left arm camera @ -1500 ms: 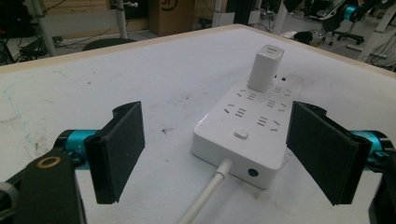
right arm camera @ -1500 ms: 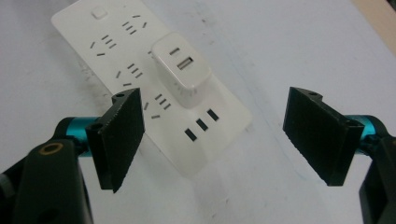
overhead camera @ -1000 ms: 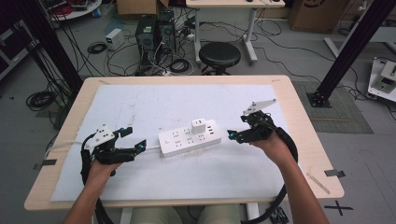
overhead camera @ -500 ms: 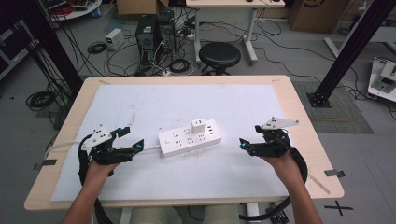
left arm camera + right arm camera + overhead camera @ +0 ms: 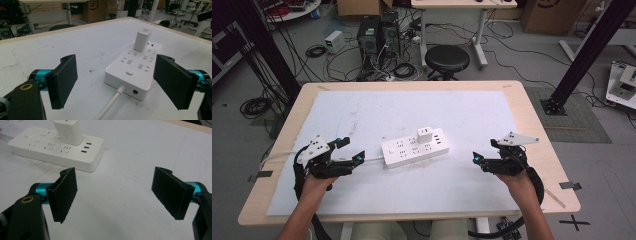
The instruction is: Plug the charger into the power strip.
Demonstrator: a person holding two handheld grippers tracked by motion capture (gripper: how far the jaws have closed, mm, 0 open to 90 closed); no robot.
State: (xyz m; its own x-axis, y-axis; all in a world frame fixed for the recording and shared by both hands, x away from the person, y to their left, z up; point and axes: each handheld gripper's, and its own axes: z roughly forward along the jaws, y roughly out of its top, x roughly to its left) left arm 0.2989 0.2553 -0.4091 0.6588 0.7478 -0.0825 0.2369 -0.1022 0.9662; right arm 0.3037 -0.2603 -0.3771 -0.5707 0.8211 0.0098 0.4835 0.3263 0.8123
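Note:
A white power strip lies mid-table on the white sheet, with a white adapter plugged into its far side. Its cable runs left. My left gripper is open just left of the strip's cable end. In the left gripper view the strip with the adapter lies just beyond the open left gripper. My right gripper is open to the right of the strip, apart from it. The right gripper view has the strip and adapter at upper left, beyond the empty right gripper.
A white sheet covers most of the wooden table. Behind the table are a black stool, computer cases and floor cables. A black frame post stands at the right.
My right gripper has drawn back from the strip's right end, moving right and toward the person. The left gripper has barely moved.

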